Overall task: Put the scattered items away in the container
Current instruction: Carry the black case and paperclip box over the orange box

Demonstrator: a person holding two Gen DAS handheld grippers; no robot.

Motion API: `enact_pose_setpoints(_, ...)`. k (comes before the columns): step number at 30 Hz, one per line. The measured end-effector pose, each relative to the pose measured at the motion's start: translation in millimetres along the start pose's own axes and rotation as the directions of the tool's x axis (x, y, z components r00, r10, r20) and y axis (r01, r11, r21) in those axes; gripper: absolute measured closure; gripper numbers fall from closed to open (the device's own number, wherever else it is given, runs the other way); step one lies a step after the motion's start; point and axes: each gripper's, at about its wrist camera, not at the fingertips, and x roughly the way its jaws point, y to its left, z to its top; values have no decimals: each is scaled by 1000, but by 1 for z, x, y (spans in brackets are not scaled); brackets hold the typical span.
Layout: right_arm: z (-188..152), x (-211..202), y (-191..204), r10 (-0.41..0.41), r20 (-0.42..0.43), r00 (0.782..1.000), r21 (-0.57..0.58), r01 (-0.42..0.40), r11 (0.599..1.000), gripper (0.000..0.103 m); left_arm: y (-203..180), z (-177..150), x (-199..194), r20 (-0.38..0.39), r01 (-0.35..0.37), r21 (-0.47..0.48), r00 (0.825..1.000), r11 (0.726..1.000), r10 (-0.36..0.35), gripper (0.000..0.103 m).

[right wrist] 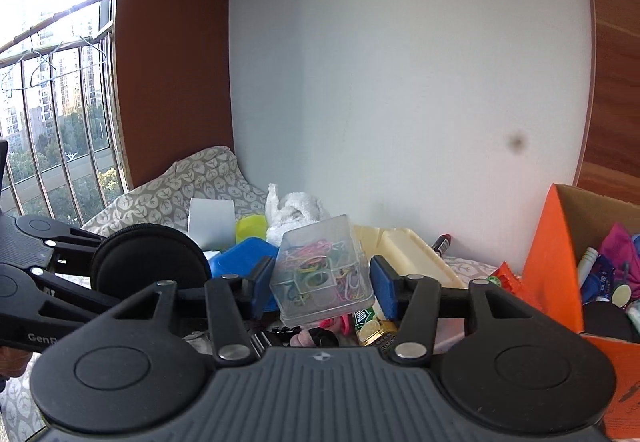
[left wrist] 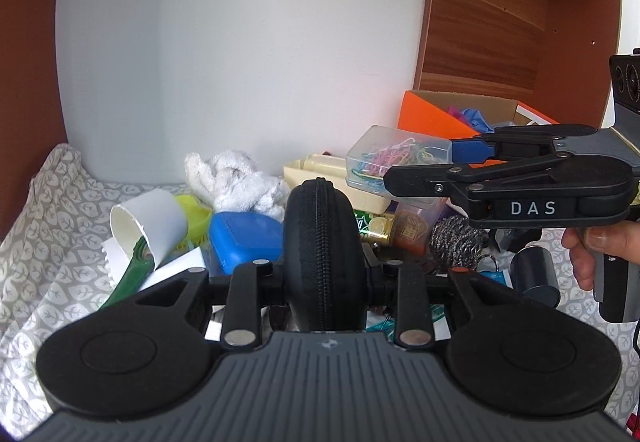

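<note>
Both tongs are loaded: the left gripper pinches a round black zip case edge-on, zipper facing the camera, and the right gripper clamps a clear box of coloured paper clips between its blue pads, the box tilted with its long axis running toward one o'clock. The orange cardboard box, the container, stands at three o'clock of the right gripper and already holds a heap of items; in the left wrist view it sits at one o'clock, beyond the right gripper and its load. So the right hand is plainly nearer, and its box would likely go in first with a swing to the right; the left must cross behind or wait. Scattered on the leaf-print cloth below are a blue box, a torn white cup, a white towel, a steel scourer and a cream tray. The container's far wall and floor are cut off at the frame edge, and the small things under the left tongs are hidden by the case.
</note>
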Motion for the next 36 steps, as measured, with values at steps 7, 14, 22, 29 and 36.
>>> enact_pose_setpoints(7, 12, -41, -23, -48, 59, 997, 7, 48, 999, 53, -38, 28, 8, 33, 37, 75, 999, 997, -40, 73)
enact_pose_setpoints(14, 16, -79, -62, -125, 108, 986, 48, 120, 992, 59, -76, 51, 34, 44, 67, 136, 996, 988, -74, 73)
enact_pose_setpoints(22, 5, -108, -98, -226, 93, 970, 60, 221, 973, 64, -102, 66, 64, 44, 63, 176, 996, 982, -72, 73)
enact_pose_setpoints(29, -34, -96, -88, -136, 35, 990, 92, 132, 987, 57, -97, 41, 81, -29, 52, 163, 998, 985, -48, 73)
enact_pose_setpoints(36, -63, -73, -70, -56, -54, 997, 72, 60, 996, 46, -93, 25, 79, -72, 74, 140, 995, 987, -64, 73)
